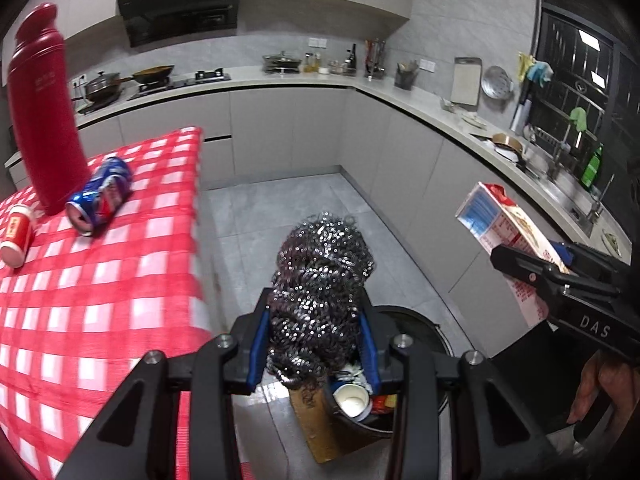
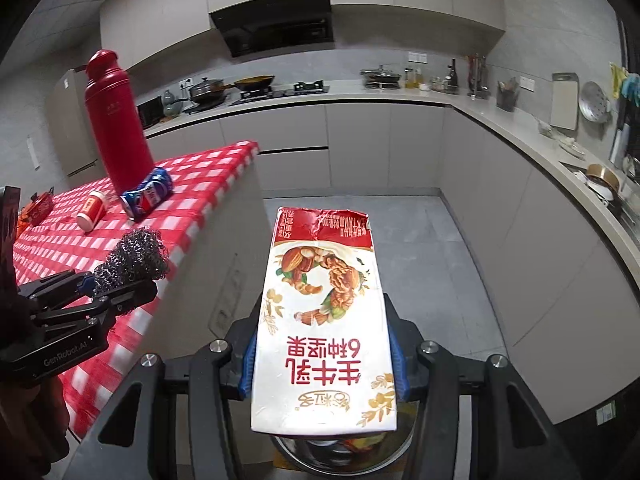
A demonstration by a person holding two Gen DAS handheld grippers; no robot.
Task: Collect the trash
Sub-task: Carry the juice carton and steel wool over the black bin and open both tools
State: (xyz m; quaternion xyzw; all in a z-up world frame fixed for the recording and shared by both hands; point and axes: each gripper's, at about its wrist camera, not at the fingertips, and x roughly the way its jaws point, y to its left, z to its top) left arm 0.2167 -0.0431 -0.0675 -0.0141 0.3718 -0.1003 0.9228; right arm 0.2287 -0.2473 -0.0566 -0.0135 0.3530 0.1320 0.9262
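Note:
My left gripper point(image 1: 316, 340) is shut on a steel wool scourer point(image 1: 320, 280) and holds it above a round trash bin point(image 1: 420, 332) on the floor; the bin holds a paper cup and other scraps. My right gripper point(image 2: 324, 352) is shut on a white and red milk carton point(image 2: 324, 312) and holds it over the same bin point(image 2: 304, 456). The carton also shows in the left wrist view point(image 1: 504, 232), and the scourer in the right wrist view point(image 2: 132, 260). A crushed blue can point(image 1: 100, 196) and a small red-and-white bottle point(image 1: 16, 232) lie on the red checked table point(image 1: 100, 300).
A tall red thermos point(image 1: 44, 112) stands on the table behind the can. A brown cardboard piece point(image 1: 316, 420) leans by the bin. Grey cabinets and a counter with pans, a stove and a sink point(image 1: 560, 184) run along the back and right.

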